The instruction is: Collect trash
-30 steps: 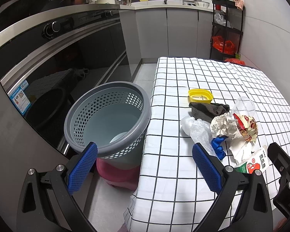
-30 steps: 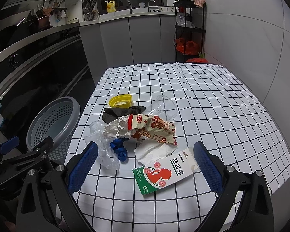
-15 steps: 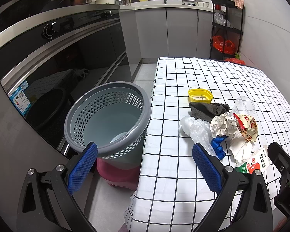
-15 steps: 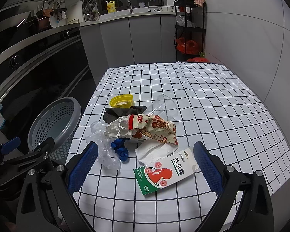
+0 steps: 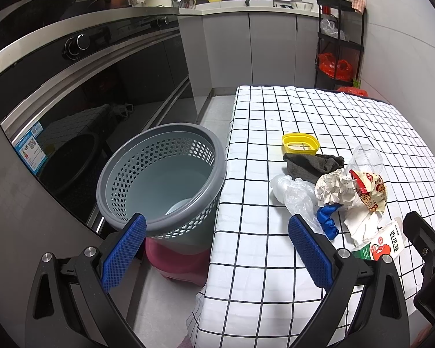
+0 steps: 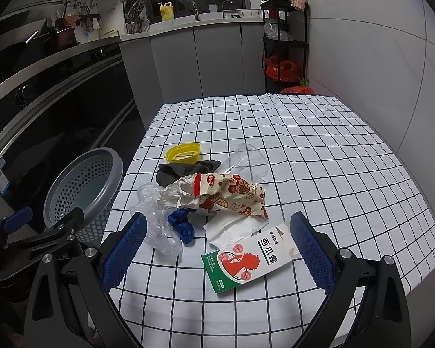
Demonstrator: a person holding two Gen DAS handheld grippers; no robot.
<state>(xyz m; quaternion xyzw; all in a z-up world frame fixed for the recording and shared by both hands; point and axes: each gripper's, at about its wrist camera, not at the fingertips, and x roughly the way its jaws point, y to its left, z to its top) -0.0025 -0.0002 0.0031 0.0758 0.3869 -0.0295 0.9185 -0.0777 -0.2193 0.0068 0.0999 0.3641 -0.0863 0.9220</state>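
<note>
The trash lies in a loose heap on the near-left part of the checked tablecloth (image 6: 319,150). Nearest your right gripper (image 6: 217,242) is a white and green carton (image 6: 248,259), flat on its side and partly between the jaws. Just beyond it a white tissue (image 6: 232,227) sits under a red-printed snack wrapper (image 6: 235,192), which touches a crumpled paper ball (image 6: 178,194). A blue glove (image 6: 181,226) and a clear plastic bag (image 6: 156,226) lie at the left edge of the heap. Behind them are a dark grey cloth (image 6: 182,171), a yellow lid (image 6: 182,152) and a clear plastic cup (image 6: 248,162) on its side.

Your right gripper hovers over the carton with jaws spread wide, holding nothing. Your left gripper (image 5: 214,243) is likewise wide open and empty, poised over the table's left edge.

The grey perforated basket (image 5: 159,171) stands on the floor just beside that edge, resting on a pink base (image 5: 177,261). Something pale shows at the bottom of the basket; you cannot identify it from these views.
</note>
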